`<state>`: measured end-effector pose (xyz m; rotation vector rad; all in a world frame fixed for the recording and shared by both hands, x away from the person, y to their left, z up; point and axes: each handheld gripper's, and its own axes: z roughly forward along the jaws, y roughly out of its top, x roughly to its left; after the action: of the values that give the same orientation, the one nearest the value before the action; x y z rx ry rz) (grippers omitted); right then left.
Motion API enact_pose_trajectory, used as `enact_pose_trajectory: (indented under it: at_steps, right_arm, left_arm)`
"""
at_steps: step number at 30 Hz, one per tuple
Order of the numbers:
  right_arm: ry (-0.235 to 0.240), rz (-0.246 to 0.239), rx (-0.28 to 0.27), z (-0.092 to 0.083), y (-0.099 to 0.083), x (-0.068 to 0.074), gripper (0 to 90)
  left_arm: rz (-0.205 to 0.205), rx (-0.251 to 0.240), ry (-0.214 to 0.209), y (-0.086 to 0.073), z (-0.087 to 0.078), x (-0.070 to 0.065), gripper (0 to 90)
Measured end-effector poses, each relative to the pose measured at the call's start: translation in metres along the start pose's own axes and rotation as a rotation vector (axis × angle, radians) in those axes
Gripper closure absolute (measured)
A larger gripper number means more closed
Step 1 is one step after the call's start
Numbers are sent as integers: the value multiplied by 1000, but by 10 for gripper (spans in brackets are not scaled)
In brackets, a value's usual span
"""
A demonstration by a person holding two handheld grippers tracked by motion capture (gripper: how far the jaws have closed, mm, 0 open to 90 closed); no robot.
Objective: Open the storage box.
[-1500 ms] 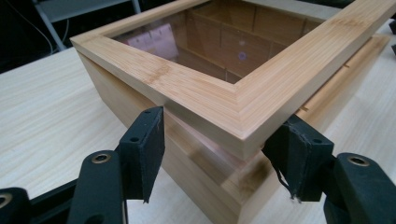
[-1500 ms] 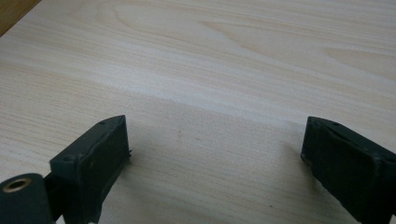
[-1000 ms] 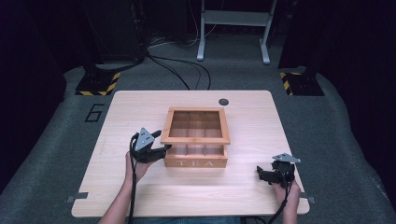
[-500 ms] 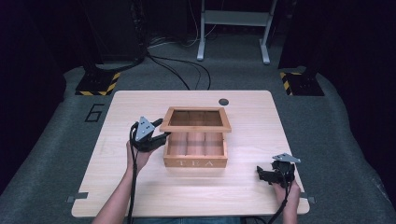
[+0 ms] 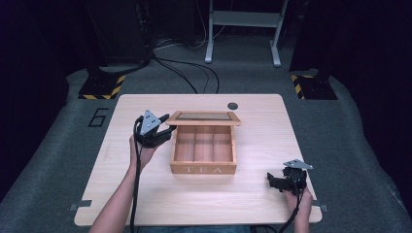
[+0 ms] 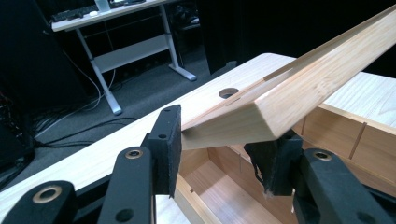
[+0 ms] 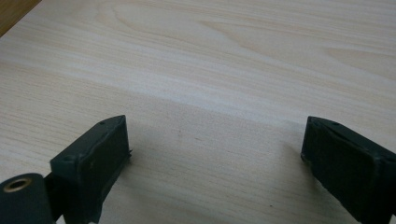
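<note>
While left gripper (image 6: 219, 154) fingers clamp corner of hinged glass-paned wooden lid (image 6: 299, 88), lid stands tilted over light wooden tea box (image 5: 204, 149) at centre of table (image 5: 145, 194). Lid likely light, stiff; pane fragile, so grip frame edge. Right gripper (image 5: 282, 182) fingers spread, empty, near table's front right.

Light wooden table (image 5: 145, 194) on grey carpet

A wooden tea box (image 5: 204, 151) sits mid-table; a round cable hole (image 5: 232, 105) lies near the far edge.
</note>
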<state>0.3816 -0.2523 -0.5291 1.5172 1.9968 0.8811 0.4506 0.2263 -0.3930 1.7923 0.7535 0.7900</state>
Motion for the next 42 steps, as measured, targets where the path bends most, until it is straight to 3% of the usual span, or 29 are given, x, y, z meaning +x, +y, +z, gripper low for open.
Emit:
enact_pose_trajectory:
  at_steps: [11,42]
  right_arm:
    - [0,4,1,0,0,0,72]
    - [3,-3,1,0,0,0,72]
  left_arm:
    - [-12,11,-7,14,5,12,587]
    - [-38,35,-26,33,15,26,605]
